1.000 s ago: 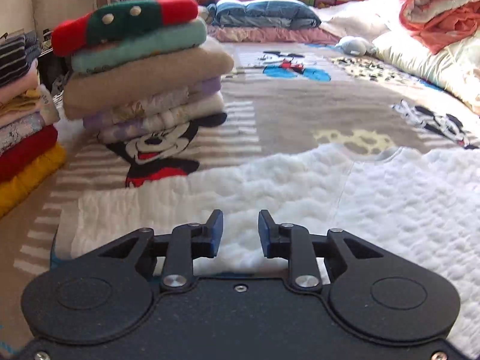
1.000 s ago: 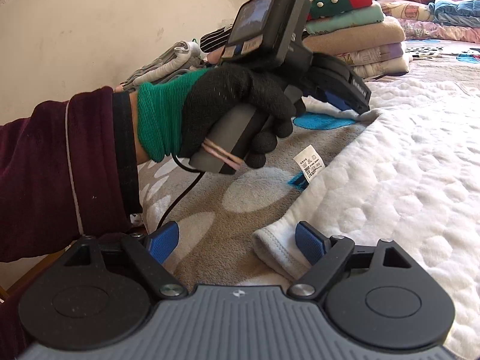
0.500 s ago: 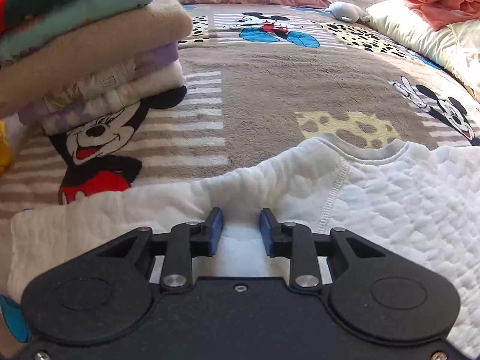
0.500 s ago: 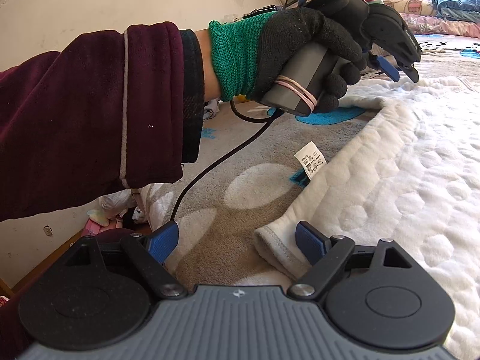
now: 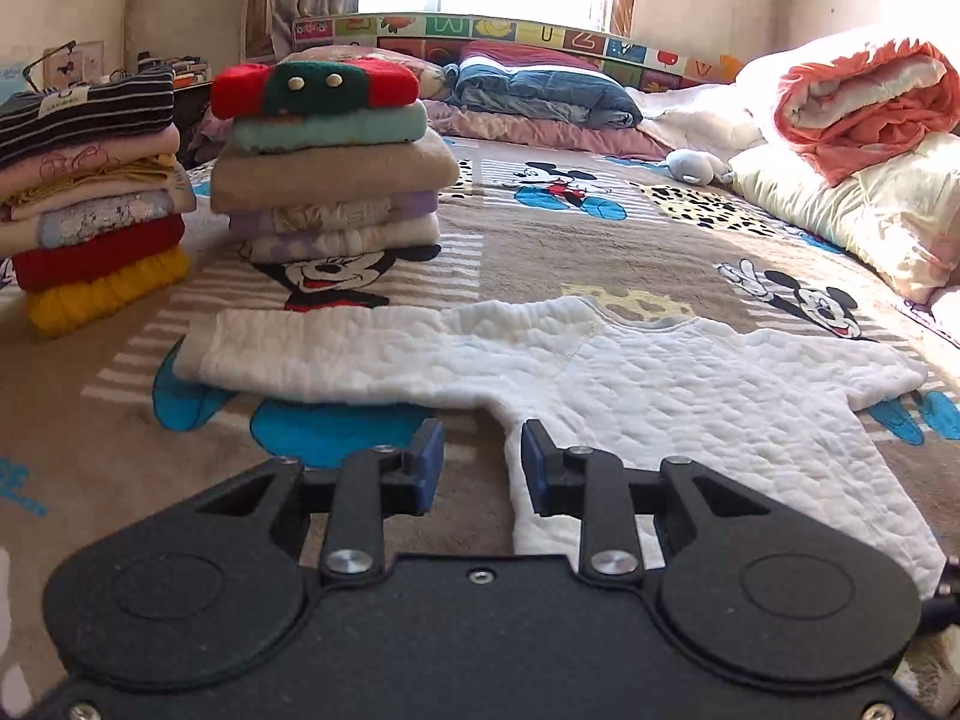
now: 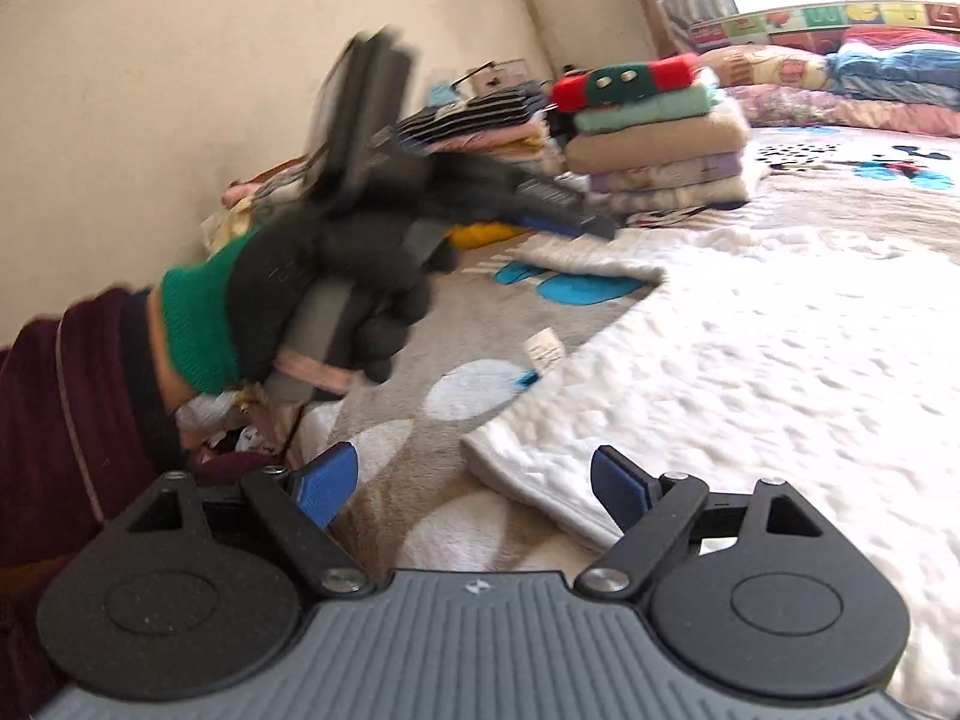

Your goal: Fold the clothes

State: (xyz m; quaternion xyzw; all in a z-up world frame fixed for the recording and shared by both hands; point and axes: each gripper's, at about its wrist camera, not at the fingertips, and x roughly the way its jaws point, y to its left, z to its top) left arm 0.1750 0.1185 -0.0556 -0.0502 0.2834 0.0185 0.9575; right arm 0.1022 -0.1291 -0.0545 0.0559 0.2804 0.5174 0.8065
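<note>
Both wrist views sit low over the bed, sharing the white top and the folded stack.

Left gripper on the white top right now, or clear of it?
Cannot tell. In the left wrist view the left gripper is open at the white top's armpit edge, gripping nothing; that angle shows neither gap nor contact.

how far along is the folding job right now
Done: two stacks of folded clothes and sit on the bed. In hand: nothing. The left gripper and right gripper are both open beside the white quilted top. Left: that top lies flat with both sleeves spread, no fold made yet.
</note>
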